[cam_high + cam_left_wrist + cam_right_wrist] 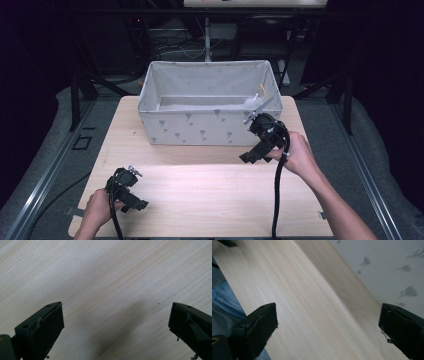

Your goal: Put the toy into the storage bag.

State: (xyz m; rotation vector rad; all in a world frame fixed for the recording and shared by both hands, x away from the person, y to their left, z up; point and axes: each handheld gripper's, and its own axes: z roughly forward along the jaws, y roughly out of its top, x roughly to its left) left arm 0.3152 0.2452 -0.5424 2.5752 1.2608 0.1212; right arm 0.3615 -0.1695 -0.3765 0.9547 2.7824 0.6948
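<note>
I hold the left tongs [131, 176] low over the counter [210, 195] near its front left corner, jaws spread wide over bare wood. My right tongs [256, 149] hover by the front right corner of the grey fabric bin [200, 127], which sits at the counter's far edge, jaws likewise apart. Something pale lies inside the bin's right end, perhaps crumpled plastic [251, 102].
</note>
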